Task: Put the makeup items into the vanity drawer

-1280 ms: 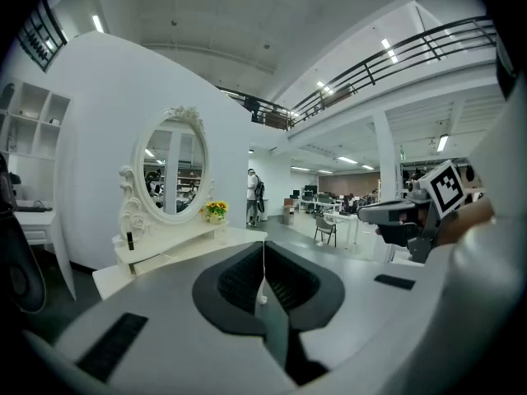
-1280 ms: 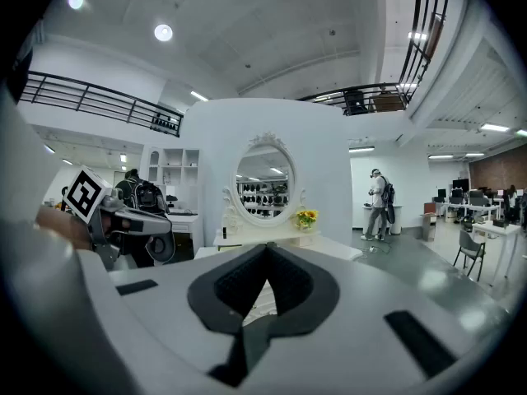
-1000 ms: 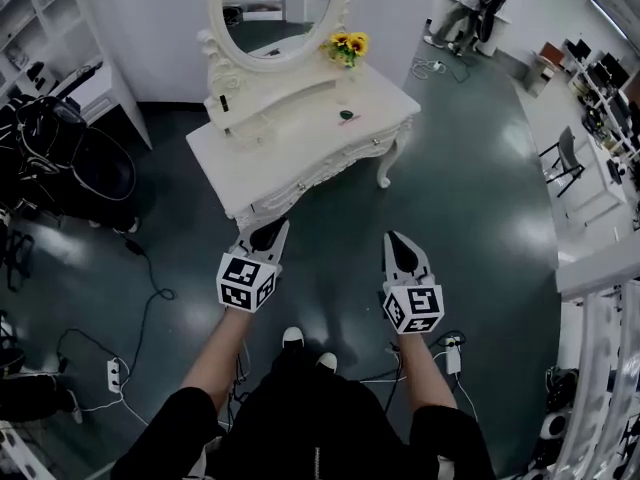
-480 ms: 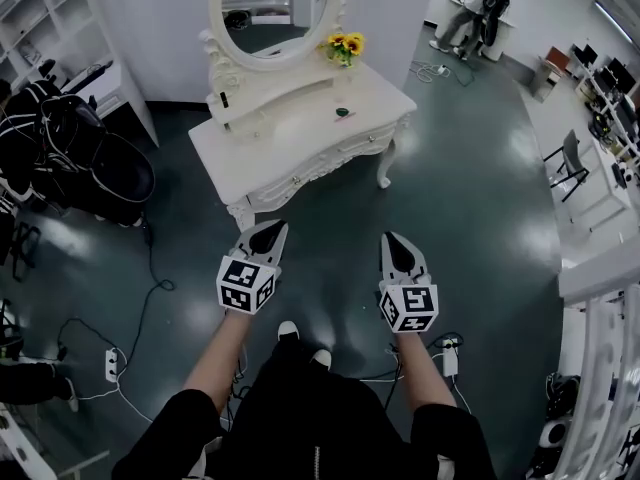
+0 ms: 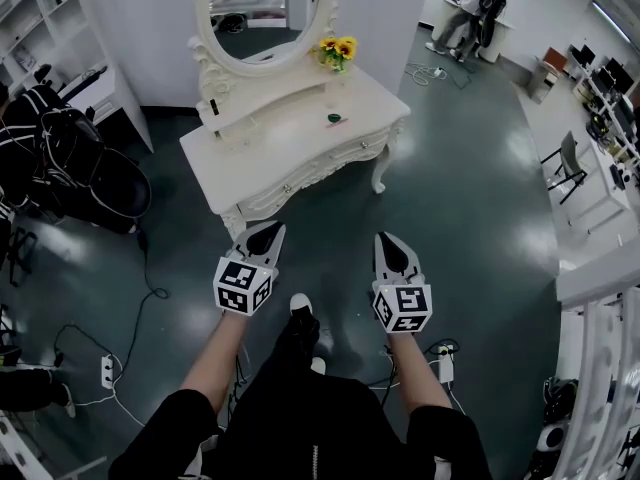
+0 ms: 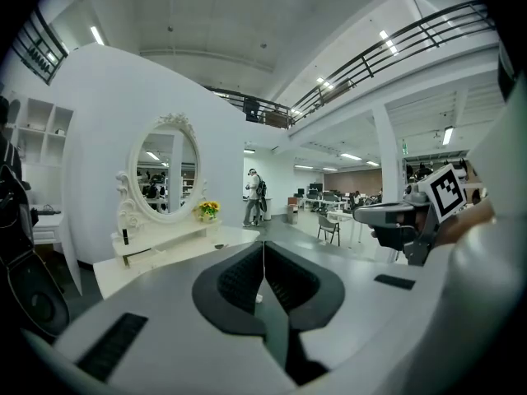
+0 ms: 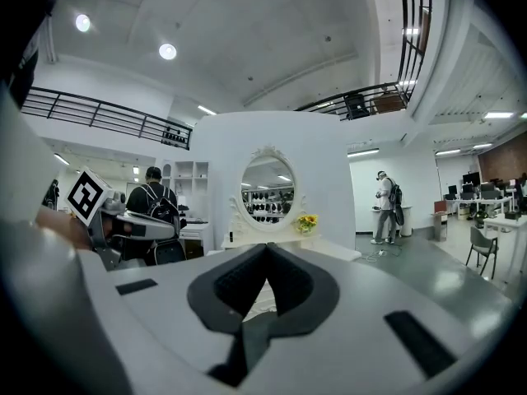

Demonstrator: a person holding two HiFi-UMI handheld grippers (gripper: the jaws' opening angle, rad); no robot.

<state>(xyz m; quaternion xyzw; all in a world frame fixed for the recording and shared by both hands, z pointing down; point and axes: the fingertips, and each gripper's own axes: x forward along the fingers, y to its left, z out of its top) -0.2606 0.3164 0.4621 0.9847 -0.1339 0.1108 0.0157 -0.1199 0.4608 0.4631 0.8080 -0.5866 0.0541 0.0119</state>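
Observation:
A white vanity table (image 5: 280, 148) with an oval mirror (image 5: 262, 3) stands ahead of me; its front drawers (image 5: 310, 173) are closed. On its top lies a small green item (image 5: 335, 118), and a small dark item (image 5: 212, 105) stands on the raised shelf. My left gripper (image 5: 268, 234) and right gripper (image 5: 390, 244) hover side by side over the floor, short of the table. Both are shut with nothing between the jaws. The left gripper view shows the closed jaw tips (image 6: 263, 247) with the vanity (image 6: 165, 249) far behind them. In the right gripper view the jaw tips (image 7: 266, 251) are also closed.
Yellow sunflowers (image 5: 337, 50) sit at the vanity's back right corner. Black bags (image 5: 70, 158) and white shelving (image 5: 40, 28) fill the left side. Cables and power strips (image 5: 107, 370) lie on the dark floor. A person (image 5: 472, 3) stands far off at the back right.
I have stepped a little closer, one foot coming forward, and the vanity has shifted slightly left in the head view. Both grippers stay shut and level.

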